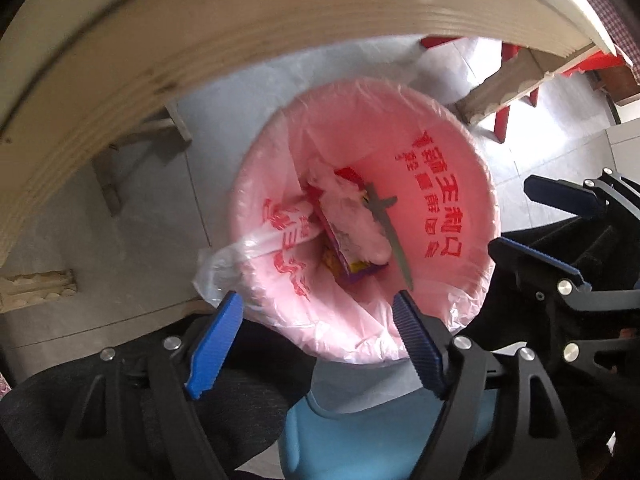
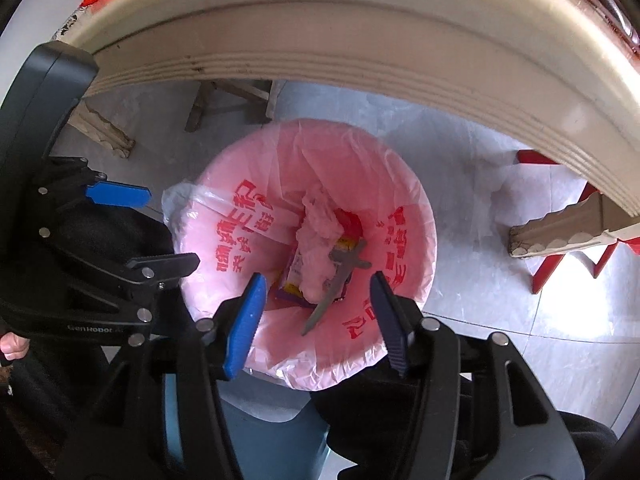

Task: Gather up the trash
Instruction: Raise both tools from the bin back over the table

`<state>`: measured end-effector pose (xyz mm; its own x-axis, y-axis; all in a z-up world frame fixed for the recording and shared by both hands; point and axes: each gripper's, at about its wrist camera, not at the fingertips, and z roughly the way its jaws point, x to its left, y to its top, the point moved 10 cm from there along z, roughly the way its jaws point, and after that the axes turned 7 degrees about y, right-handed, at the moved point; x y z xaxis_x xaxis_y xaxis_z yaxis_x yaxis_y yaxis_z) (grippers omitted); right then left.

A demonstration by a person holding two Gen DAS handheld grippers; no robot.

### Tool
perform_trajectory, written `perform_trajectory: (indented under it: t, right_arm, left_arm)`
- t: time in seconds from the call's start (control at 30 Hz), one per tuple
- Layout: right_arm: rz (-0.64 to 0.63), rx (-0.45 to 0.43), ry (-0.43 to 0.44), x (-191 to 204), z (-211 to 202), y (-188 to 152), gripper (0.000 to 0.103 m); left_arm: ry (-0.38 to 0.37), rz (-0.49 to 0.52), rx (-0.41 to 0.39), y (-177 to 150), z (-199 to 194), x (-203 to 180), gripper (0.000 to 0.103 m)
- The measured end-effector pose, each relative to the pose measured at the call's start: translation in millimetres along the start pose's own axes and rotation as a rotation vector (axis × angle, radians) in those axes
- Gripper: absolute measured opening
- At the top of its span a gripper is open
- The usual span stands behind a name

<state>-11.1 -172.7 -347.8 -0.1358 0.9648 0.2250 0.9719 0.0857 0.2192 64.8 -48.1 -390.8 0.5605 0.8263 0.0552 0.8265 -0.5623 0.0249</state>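
Below your two grippers, the pink-lined trash bin (image 1: 362, 216) on the floor already holds a crumpled tissue wad (image 1: 352, 224), a colourful snack wrapper (image 1: 340, 256) and a grey plastic strip (image 1: 390, 232), so this drop looks done. Whether more trash waits on the worktop (image 2: 360, 40), you cannot tell from here. Your left gripper (image 1: 320, 320) points straight down over the rim, fingers apart and empty. Your right gripper (image 2: 316, 304) hangs just beside it, fingers likewise spread, holding nothing.
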Motion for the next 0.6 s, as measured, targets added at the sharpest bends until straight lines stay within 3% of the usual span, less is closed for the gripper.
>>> perform_trajectory:
  t: [0.6]
  right_arm:
    - [-0.057,-0.201,-0.040,29,-99,33,0.056]
  left_arm:
    - [0.059,-0.087,-0.250,17,-116,25,0.077]
